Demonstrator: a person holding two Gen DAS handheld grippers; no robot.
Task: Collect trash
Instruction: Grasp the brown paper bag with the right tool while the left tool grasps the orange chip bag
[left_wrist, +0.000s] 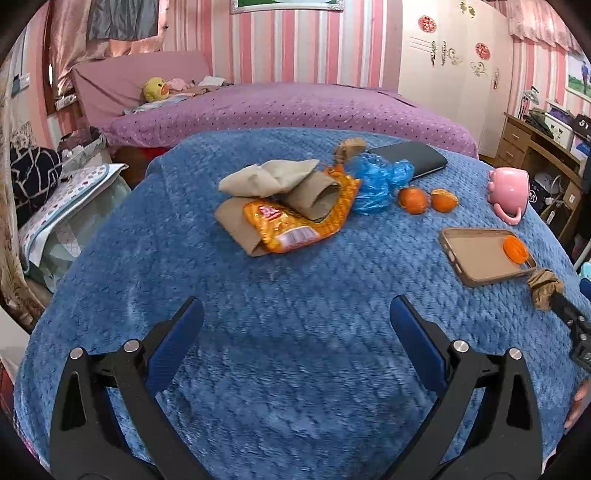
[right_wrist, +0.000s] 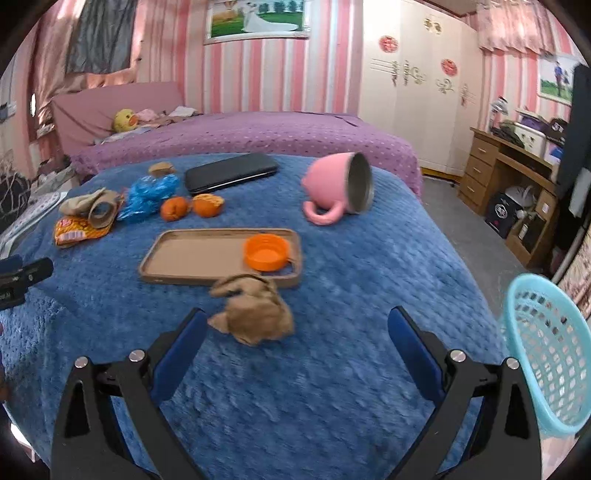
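A surface draped in a blue fleece blanket (right_wrist: 351, 258) is seen in both wrist views. The right hand-held gripper (right_wrist: 297, 328) is spread wide, its blue-padded fingers on either side of a crumpled brown paper wad (right_wrist: 255, 314), which lies on the blanket just inside the left finger; contact cannot be told through the blur. Directly at twelve o'clock from the wad, touching or just beside it, lies a tan phone case (right_wrist: 199, 254) with an orange plastic lid (right_wrist: 266, 253) resting in it. Further out at one o'clock a pink mug (right_wrist: 332, 184) is tipped on its side. A light-blue plastic basket (right_wrist: 543, 354) is seen at three o'clock, beyond the blanket's edge.

The left hand-held gripper (left_wrist: 295, 317) is likewise spread, with only bare blanket between its fingers. At twelve o'clock from it a heap is found: an orange snack wrapper (left_wrist: 295, 225), brown paper pieces (left_wrist: 273, 177) and a blue plastic bag (left_wrist: 376, 181). Two orange tangerines (left_wrist: 424, 199) lie at one o'clock, near a black phone (left_wrist: 410, 157).
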